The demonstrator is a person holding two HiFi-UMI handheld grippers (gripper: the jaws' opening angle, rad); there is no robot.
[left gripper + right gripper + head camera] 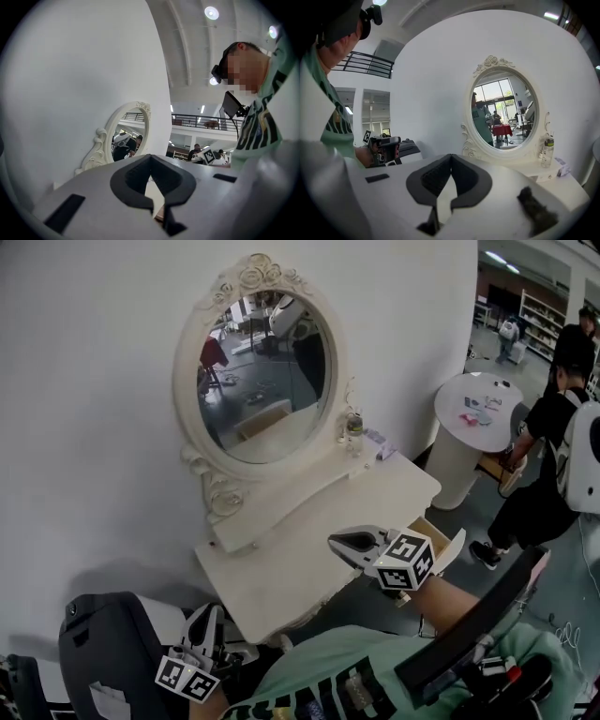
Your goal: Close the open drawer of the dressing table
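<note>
The white dressing table (309, 559) with an oval mirror (264, 381) stands against the wall. Its drawer (439, 542) is pulled open at the table's right front corner. My right gripper (336, 542) hangs over the table top's front edge, just left of the drawer, jaws shut and empty. In the right gripper view the right gripper (450, 157) faces the mirror (504, 110). My left gripper (210, 613) is low at the table's left end, beside a dark chair. In the left gripper view its tips (150, 156) meet with nothing between them.
A small bottle (353, 427) stands on the mirror shelf. A round white table (483, 399) with small items stands to the right, and a person with a backpack (562, 446) stands by it. A dark chair (103, 652) sits at the lower left.
</note>
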